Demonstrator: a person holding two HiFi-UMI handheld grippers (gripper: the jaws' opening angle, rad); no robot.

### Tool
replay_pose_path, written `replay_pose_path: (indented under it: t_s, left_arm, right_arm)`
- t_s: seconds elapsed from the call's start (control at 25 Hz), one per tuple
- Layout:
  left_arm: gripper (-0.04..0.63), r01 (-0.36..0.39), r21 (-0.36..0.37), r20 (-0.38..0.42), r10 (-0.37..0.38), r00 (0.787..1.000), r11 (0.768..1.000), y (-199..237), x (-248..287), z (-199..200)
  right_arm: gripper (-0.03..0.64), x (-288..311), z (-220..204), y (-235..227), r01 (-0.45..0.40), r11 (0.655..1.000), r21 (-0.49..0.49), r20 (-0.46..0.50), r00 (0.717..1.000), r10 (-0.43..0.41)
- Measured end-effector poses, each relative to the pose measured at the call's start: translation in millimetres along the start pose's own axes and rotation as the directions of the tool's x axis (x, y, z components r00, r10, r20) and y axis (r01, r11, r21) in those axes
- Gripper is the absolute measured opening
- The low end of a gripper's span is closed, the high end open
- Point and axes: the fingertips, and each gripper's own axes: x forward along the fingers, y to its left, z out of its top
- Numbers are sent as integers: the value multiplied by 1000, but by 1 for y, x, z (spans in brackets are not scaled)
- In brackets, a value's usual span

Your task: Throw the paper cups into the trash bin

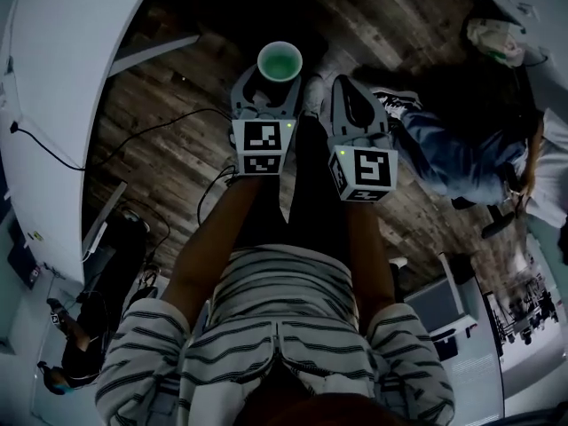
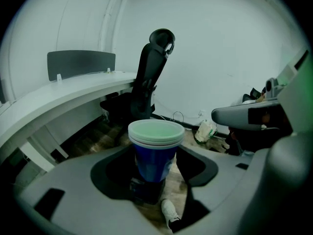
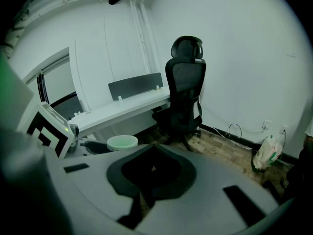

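A stack of blue paper cups [image 2: 155, 151] with white rims stands upright between the jaws of my left gripper [image 2: 154, 177], which is shut on its lower half. From the head view the cups' pale green open mouth [image 1: 280, 62] faces up at the tip of the left gripper [image 1: 278, 78], held out over the wooden floor. My right gripper [image 1: 343, 82] hangs just to the right of it, jaws closed together and empty. In the right gripper view its jaws [image 3: 155, 146] meet around a dark hollow, and the cups' rim [image 3: 122, 142] shows to the left.
A black office chair [image 3: 186, 97] stands by a curved white desk [image 3: 122, 109] against the wall. A white bag [image 3: 268, 153] lies on the floor at the right. A seated person [image 1: 461, 149] is close on the right. Cables [image 1: 169, 127] run across the floor.
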Motion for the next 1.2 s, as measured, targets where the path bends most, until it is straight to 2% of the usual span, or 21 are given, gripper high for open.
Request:
replay_pose_path:
  t_s: [0.32, 0.68, 1.2]
  left_arm:
    - [279, 20, -1, -72, -20, 997, 1000, 6, 31, -40]
    - [279, 26, 31, -104, -23, 994, 999, 10, 65, -72]
    - [281, 49, 91, -203, -30, 979, 995, 9, 106, -128]
  right_arm:
    - [17, 12, -28, 0, -4, 1000, 12, -29, 1000, 5]
    - [17, 23, -60, -6, 9, 999, 44, -59, 998, -7]
    - [17, 31, -95, -16, 25, 997, 75, -84, 996, -19]
